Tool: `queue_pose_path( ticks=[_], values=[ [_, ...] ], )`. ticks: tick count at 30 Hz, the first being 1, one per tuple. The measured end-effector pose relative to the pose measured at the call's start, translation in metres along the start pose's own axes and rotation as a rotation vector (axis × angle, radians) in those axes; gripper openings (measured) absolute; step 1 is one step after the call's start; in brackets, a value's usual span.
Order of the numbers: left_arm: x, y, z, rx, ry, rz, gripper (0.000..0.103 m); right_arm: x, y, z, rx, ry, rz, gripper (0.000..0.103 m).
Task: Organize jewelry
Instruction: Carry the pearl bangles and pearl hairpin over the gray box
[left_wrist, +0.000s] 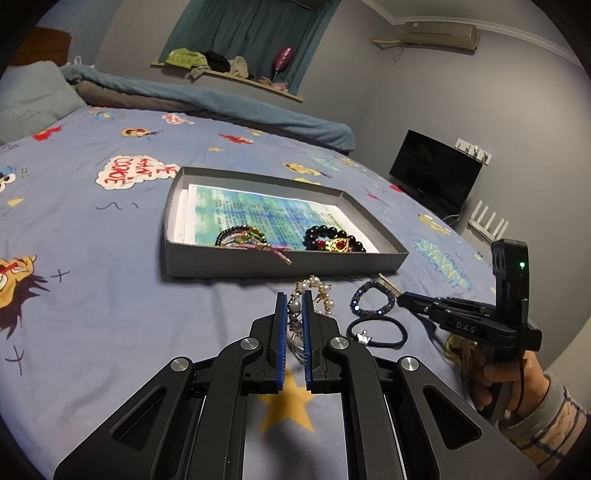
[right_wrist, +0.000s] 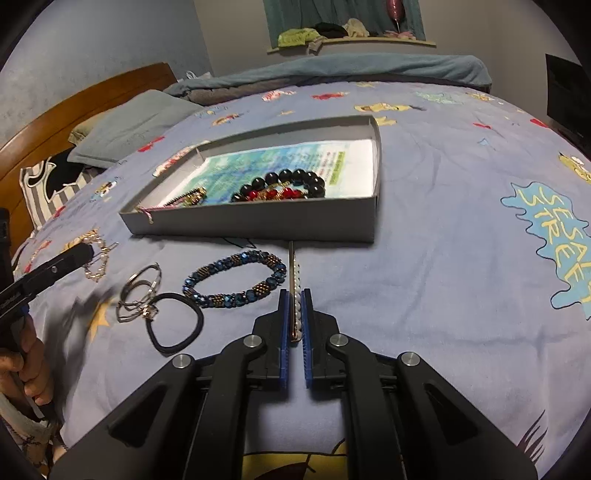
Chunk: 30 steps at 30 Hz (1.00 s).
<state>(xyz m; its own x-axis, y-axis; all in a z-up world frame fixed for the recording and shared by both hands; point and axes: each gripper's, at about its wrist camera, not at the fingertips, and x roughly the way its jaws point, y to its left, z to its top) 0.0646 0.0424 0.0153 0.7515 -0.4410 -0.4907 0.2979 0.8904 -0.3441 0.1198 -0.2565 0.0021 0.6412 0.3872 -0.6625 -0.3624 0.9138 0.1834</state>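
Grey box (right_wrist: 258, 221) lies beyond blue bracelet (right_wrist: 236, 280); left jaws grip pearl piece (left_wrist: 314, 295), right jaws pearl clip (right_wrist: 296, 291).

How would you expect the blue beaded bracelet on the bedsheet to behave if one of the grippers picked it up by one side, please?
The blue beaded bracelet is a loop of small strung beads, so it would probably sag and dangle rather than hold its shape. Its faceted, glossy beads may slip between flat pads. Lying flat on the soft bedsheet, it seems unlikely to roll.

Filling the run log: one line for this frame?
left gripper: shut on pearl bracelet | right gripper: shut on pearl hair clip | grey box: two bracelets inside
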Motion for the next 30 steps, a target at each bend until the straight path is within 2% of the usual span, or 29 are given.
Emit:
queue_pose_path(
  ticks=[7, 13, 22, 26, 30],
  values=[
    [0.001, -0.004, 0.014, 0.011, -0.018, 0.0, 0.008, -0.03, 0.011, 0.018, -0.013, -0.104, 0.045, 0.006],
    [0.007, -0.002, 0.04, 0.005, -0.047, 0.014, 0.008, -0.028, 0.015, 0.045, -0.039, -0.125, 0.046, 0.006],
    [0.038, 0.028, 0.076, -0.083, -0.044, 0.082, 0.008, 0.011, 0.001, 0.074, -0.019, -0.072, 0.045, 0.006],
    [0.055, 0.044, 0.078, -0.116, -0.023, 0.127, 0.008, 0.031, -0.002, 0.078, -0.021, -0.039, 0.038, 0.006],
    [0.067, 0.056, 0.072, -0.135, -0.006, 0.141, 0.008, 0.047, -0.002, 0.08, -0.029, -0.013, 0.027, 0.006]
  ],
)
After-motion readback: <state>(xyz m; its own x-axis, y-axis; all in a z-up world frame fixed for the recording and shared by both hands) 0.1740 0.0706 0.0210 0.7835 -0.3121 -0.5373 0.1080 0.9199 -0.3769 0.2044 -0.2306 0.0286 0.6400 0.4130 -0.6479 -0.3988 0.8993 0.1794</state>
